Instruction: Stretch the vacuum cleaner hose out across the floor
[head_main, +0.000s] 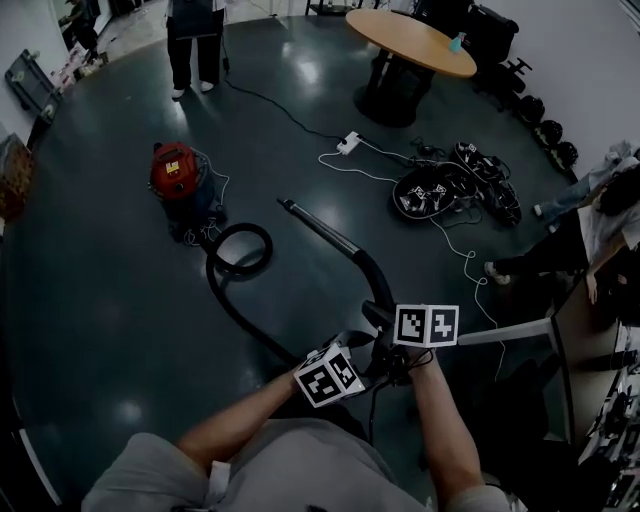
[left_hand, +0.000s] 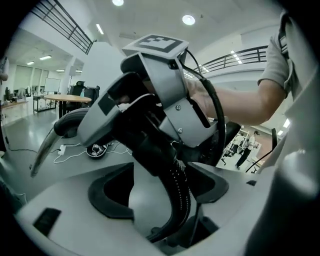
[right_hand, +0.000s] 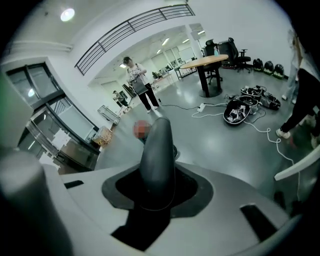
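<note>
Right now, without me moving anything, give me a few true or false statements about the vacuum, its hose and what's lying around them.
1. The hose lies curled in a loop on the floor beside the red vacuum cleaner. True.
2. The right gripper is empty. False: its jaws are closed on the vacuum wand.
3. The round table lies tipped on its side. False: it stands upright on its dark base.
4. A white power strip lies on the floor between the vacuum cleaner and the table. True.
</note>
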